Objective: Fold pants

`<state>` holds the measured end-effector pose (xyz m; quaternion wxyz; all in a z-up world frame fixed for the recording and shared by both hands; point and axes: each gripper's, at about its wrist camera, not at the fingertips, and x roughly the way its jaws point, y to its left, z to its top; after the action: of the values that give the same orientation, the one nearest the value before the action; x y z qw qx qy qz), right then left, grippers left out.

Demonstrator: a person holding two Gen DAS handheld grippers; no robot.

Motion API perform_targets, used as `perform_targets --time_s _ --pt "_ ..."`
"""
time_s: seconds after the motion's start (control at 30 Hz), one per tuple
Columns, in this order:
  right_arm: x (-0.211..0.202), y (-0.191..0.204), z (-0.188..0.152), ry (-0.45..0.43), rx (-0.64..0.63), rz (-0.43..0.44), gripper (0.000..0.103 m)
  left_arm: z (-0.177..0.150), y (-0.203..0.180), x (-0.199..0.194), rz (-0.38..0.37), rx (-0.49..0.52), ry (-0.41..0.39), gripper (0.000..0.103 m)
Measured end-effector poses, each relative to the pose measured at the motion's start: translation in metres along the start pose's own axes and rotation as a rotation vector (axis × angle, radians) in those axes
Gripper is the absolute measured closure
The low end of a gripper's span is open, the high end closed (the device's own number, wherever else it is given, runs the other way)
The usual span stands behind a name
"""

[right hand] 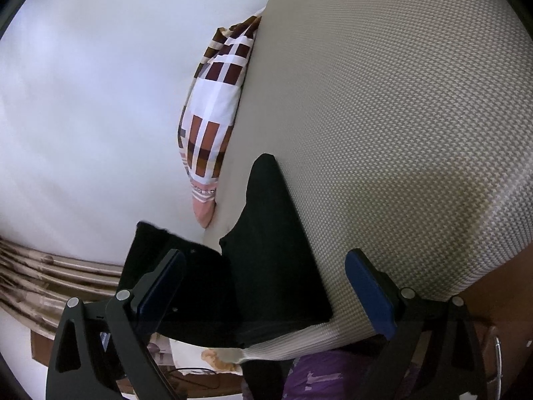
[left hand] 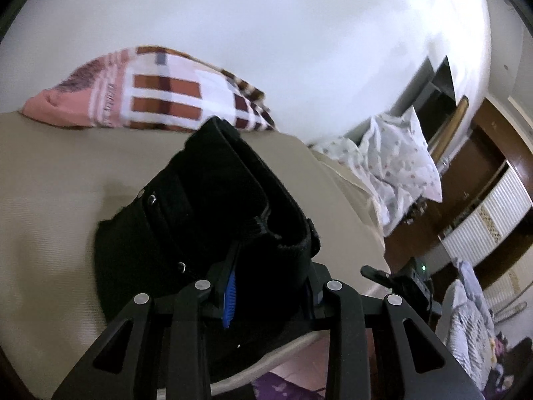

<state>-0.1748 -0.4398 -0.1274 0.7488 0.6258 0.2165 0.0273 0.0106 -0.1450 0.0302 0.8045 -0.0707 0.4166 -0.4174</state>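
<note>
plainly, this is mid-fold: the left gripper is clenched on a bunched waistband part of the black pants, carrying that layer over the rest, which lies on the beige woven mattress. the right gripper stands released, blue pads wide apart, with the flat pants between them and nothing pinched. next, i judge, the lifted layer must be laid down with edges matched, then let go. the pants sit near the mattress edge, so little spare room there; toward the plaid pillow the surface lies free.
</note>
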Motion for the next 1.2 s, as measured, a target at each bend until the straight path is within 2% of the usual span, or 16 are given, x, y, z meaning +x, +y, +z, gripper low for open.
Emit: perform_targets --time_s 0.23,0.43,0.7,0.9,0.97,1.03,1.13,1.2 --pt "-0.011 -0.008 0.008 -0.021 0.039 0.029 0.008 -0.019 -0.027 0.061 -0.031 0.038 0.122 0.071" --pt "-0.017 -0.014 0.011 -0.029 0.062 0.048 0.008 -0.034 -0.038 0.098 -0.032 0.041 0.187 0.071" --pt "-0.018 -0.02 0.012 -0.015 0.084 0.065 0.008 -0.041 -0.048 0.117 -0.038 0.073 0.214 0.071" --pt "-0.015 -0.016 0.011 0.002 0.079 0.08 0.008 -0.061 -0.055 0.135 -0.034 0.154 0.264 0.071" --pt "-0.013 -0.011 0.011 0.007 0.065 0.093 0.008 -0.065 -0.055 0.139 -0.057 0.166 0.277 0.059" --pt "-0.012 -0.004 0.011 0.025 0.048 0.139 0.008 -0.065 -0.053 0.139 -0.114 0.13 0.308 0.05" --pt "-0.006 0.01 0.01 0.092 0.031 0.276 0.008 -0.057 -0.048 0.119 -0.235 0.083 0.279 0.046" --pt "0.001 0.019 0.01 0.139 0.01 0.329 0.008 -0.05 -0.045 0.103 -0.282 0.057 0.25 0.043"
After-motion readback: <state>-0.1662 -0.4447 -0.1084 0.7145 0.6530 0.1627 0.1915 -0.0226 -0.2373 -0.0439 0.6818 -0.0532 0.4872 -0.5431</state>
